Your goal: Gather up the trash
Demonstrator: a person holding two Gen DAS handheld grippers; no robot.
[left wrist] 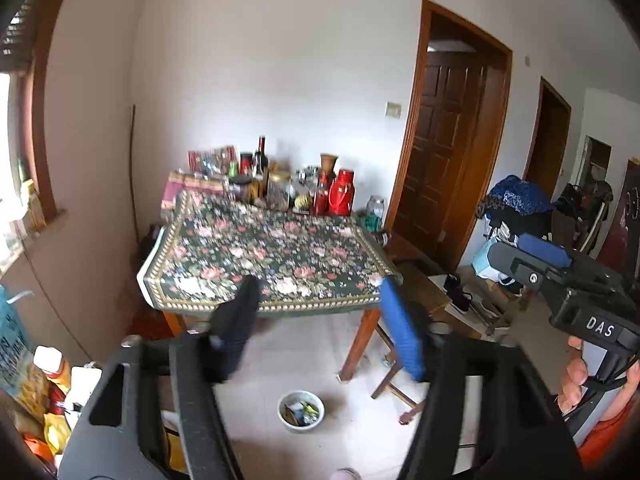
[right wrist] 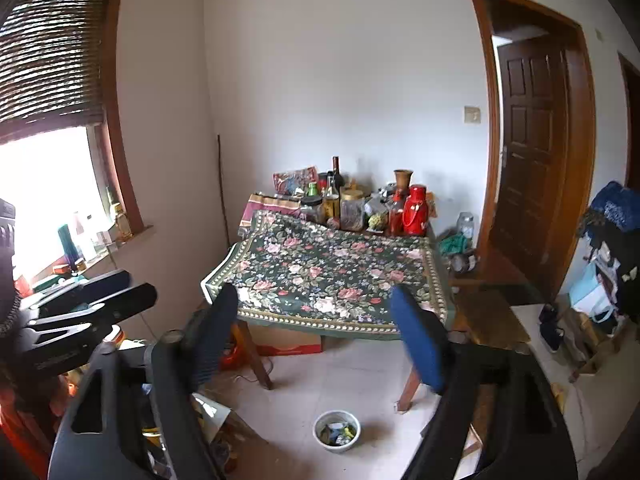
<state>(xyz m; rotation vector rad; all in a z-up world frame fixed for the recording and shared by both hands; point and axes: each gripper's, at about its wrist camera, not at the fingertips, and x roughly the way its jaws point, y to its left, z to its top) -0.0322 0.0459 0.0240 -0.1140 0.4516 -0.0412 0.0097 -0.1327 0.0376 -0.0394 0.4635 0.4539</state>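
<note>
Overhead, two grippers [left wrist: 316, 320] [right wrist: 316, 332], one bowl [left wrist: 301, 411].

White walls, tiled floor [right wrist: 352, 376], floral-clothed table [right wrist: 332, 280], wooden door [right wrist: 536, 152].

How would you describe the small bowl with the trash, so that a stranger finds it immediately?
Look first at the table with the dark floral cloth against the white wall. On the pale tiled floor in front of it, near its front right leg, stands a small white bowl. It is the only dish on the floor, round, with colourful wrappers inside.
</note>
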